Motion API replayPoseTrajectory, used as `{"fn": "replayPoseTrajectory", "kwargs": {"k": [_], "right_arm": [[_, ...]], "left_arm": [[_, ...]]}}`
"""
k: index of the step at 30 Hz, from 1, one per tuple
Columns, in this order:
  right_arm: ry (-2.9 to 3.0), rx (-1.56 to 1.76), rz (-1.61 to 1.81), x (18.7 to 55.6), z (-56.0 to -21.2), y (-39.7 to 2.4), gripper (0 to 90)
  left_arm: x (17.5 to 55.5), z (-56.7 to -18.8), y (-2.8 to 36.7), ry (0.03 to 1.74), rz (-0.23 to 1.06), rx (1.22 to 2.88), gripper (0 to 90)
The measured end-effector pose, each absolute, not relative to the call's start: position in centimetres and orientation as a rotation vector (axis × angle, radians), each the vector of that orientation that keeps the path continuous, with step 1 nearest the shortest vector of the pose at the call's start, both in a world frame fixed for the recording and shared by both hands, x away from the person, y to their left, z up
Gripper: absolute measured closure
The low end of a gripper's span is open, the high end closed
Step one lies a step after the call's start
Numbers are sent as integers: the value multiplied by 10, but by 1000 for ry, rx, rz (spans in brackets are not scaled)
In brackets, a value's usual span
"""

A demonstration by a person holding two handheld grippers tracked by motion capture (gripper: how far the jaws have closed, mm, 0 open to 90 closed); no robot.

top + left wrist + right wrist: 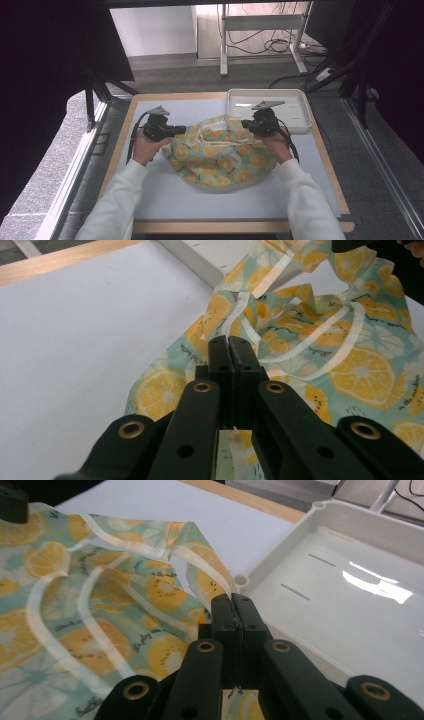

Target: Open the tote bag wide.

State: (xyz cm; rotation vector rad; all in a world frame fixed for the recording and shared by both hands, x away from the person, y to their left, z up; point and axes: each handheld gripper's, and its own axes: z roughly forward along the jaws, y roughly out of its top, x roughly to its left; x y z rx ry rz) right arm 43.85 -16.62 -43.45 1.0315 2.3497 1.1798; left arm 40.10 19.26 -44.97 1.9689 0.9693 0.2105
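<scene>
A teal cloth with a yellow lemon print [220, 157] lies bunched in the middle of the pale blue mat [165, 195]. My left gripper [184, 130] is shut on the cloth's left edge [200, 340]; a white trim strip shows between its jaws. My right gripper [245, 124] is shut on the cloth's upper right edge [210, 582], lifted a little off the mat next to the tray. Both pinch points show along the jaws: left gripper [229, 342], right gripper [234, 600]. A person's hands in white sleeves hold both tools.
An empty white tray [300, 107] stands at the table's far right corner, its rim [280, 555] just beside my right jaws. The wooden table edge [120, 135] borders the mat. Beyond the table are grey floor, cables and a desk frame.
</scene>
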Motion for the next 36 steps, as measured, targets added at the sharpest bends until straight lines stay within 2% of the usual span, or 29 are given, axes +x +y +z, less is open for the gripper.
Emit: {"fn": "replayPoseTrajectory", "kwargs": {"k": [36], "right_arm": [[2341, 920, 1390, 370, -437, -180, 885]], "left_arm": [[358, -445, 201, 874, 165, 1914, 900]]}}
